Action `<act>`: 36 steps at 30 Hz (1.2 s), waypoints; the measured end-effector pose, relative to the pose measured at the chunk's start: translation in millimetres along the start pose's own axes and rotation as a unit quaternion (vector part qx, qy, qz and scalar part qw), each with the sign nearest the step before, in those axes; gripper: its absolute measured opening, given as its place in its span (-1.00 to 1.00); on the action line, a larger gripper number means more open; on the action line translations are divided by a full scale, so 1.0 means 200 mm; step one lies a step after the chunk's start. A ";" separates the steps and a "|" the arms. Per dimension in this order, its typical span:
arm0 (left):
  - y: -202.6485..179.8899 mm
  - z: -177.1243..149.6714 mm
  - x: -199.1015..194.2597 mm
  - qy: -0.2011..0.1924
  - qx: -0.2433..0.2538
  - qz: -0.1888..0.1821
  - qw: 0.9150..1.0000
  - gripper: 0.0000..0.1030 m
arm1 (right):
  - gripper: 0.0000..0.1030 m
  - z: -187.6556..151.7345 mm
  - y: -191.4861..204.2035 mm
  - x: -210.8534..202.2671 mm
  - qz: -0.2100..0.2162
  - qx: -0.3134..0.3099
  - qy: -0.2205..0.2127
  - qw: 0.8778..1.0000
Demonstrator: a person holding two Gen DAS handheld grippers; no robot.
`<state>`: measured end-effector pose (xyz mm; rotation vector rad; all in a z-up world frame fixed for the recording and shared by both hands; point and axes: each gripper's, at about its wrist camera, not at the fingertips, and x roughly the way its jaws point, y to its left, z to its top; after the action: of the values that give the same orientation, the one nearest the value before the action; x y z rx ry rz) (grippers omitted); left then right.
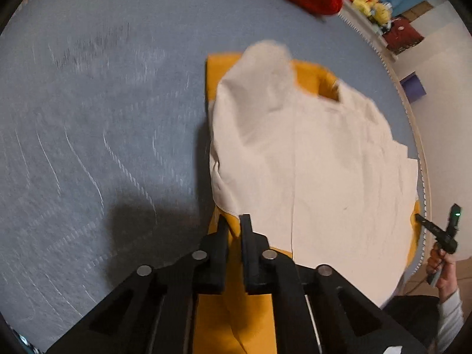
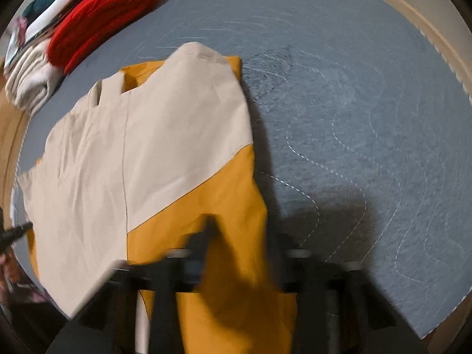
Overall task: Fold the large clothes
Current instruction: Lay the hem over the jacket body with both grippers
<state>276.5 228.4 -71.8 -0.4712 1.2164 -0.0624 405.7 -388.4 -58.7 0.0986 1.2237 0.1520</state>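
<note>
A cream and mustard-yellow garment (image 1: 309, 159) lies partly folded on a blue-grey quilted surface (image 1: 103, 132). My left gripper (image 1: 234, 221) is shut on the yellow fabric at the garment's near edge. In the right wrist view the same garment (image 2: 147, 147) spreads to the left, and its yellow part (image 2: 233, 236) drapes over my right gripper (image 2: 212, 224). Only one dark blurred finger (image 2: 211, 236) shows through; the jaws are hidden under the cloth. The right gripper also shows small in the left wrist view (image 1: 436, 230), held by a hand at the bed's right edge.
A red knitted garment (image 2: 103, 14) and folded white and teal clothes (image 2: 32, 67) lie stacked at the far left of the bed. The bed's cream trimmed edge (image 2: 427, 20) runs along the right. Yellow plush toys (image 1: 371, 3) and a dark red box (image 1: 404, 35) sit beyond the bed.
</note>
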 end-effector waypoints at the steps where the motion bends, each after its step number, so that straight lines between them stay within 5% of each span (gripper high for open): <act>1: -0.02 0.02 -0.05 -0.024 0.006 0.000 1.000 -0.93 | -0.85 0.00 0.02 -0.04 -0.001 -0.004 -0.019 1.000; 7: -0.07 0.08 -0.25 -0.133 -0.002 -0.005 0.991 -0.93 | -0.91 0.03 0.13 -0.36 0.000 -0.007 -0.179 0.984; 12: -0.09 0.16 -0.24 -0.169 -0.021 0.016 0.985 -0.93 | -0.91 0.12 0.21 -0.37 -0.032 -0.002 -0.232 0.972; 18: -0.04 0.23 0.07 -0.079 -0.032 0.068 0.994 -0.93 | -0.91 0.23 0.22 -0.08 -0.066 0.008 -0.145 0.987; 22: -0.07 0.25 0.12 -0.074 -0.017 0.084 0.994 -0.94 | -0.91 0.26 0.21 0.09 -0.095 0.003 -0.097 0.991; 27: -0.06 0.30 0.12 -0.101 -0.026 0.078 0.991 -0.94 | -0.91 0.29 0.26 0.00 -0.097 0.007 -0.154 0.983; 31: -0.01 0.30 0.28 -0.022 -0.049 0.066 0.996 -0.78 | -0.90 0.28 0.22 0.21 -0.110 0.012 -0.062 0.992; 36: -0.02 0.28 0.10 -0.059 -0.050 0.065 0.995 -0.54 | -0.46 0.25 0.16 0.17 -0.114 0.027 -0.050 0.992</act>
<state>335.4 236.7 -73.8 -0.4746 1.1353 0.1372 461.5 -350.2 -67.7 0.0133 1.1309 -0.0841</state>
